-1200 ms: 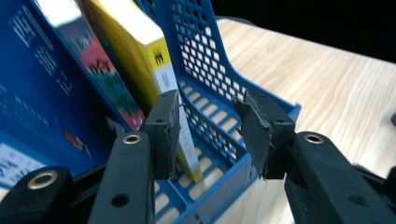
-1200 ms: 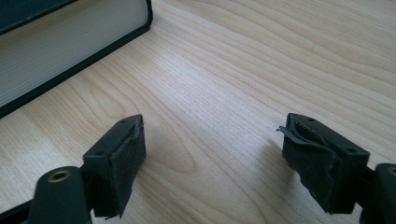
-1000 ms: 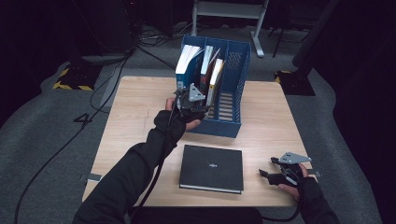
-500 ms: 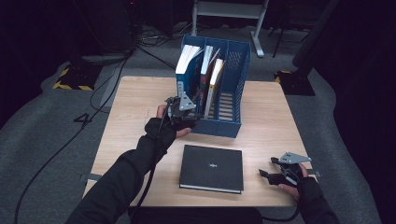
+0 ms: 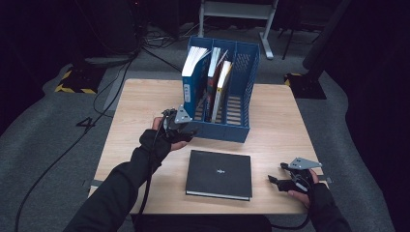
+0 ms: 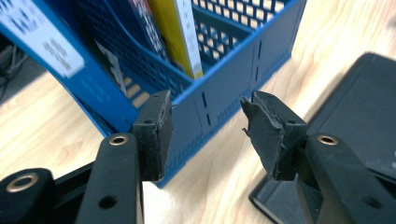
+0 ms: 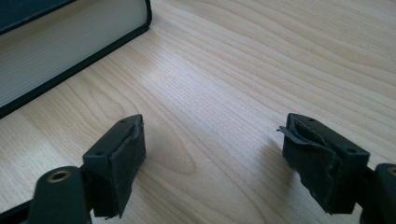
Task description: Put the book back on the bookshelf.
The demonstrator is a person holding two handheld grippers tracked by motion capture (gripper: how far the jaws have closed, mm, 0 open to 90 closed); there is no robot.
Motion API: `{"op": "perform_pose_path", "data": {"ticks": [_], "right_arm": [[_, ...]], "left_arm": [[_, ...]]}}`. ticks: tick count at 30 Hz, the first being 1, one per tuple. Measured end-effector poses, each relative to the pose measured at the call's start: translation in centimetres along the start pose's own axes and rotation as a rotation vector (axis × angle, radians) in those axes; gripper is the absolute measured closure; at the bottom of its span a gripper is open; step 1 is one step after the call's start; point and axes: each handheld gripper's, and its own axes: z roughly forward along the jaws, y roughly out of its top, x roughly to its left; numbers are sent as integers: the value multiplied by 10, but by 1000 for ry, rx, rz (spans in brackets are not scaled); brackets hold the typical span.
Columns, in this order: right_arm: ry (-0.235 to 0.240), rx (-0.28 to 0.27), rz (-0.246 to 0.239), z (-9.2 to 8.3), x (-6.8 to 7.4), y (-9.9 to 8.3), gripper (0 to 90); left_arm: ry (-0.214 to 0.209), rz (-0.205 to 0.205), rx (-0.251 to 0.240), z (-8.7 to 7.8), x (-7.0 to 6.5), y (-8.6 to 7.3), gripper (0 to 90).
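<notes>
We see the table (image 5: 140, 121) with its near edge cut off by the sleeves. On it stands the blue rack (image 5: 227, 128), holding three upright books (image 5: 218, 79) whose lower halves are hidden behind its walls; the titles are too blurred to read. The black book (image 5: 220, 174) lies flat in front of the rack, apart from it; its cover mark is too small to make out. The left gripper (image 5: 186, 133) sits just beside the rack's near left corner, its jaws released and just now widening, nothing between them. The right gripper (image 5: 278, 180) rests near the table's right edge, jaws spread, empty, well right of the black book.
</notes>
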Motion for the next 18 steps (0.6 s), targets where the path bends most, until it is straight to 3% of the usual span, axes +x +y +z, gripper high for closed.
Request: {"op": "perform_pose_path", "data": {"ticks": [10,15,18], "right_arm": [[-2,20,-3,-1,2,2,216],[24,37,-60,0,13,7,224],[46,35,-75,0,17,8,224]], "left_arm": [[-35,32,60,-1,-2,-38,452],[-75,42,66,-7,-3,-53,419],[-77,47,83,-7,-5,-60,401]]}}
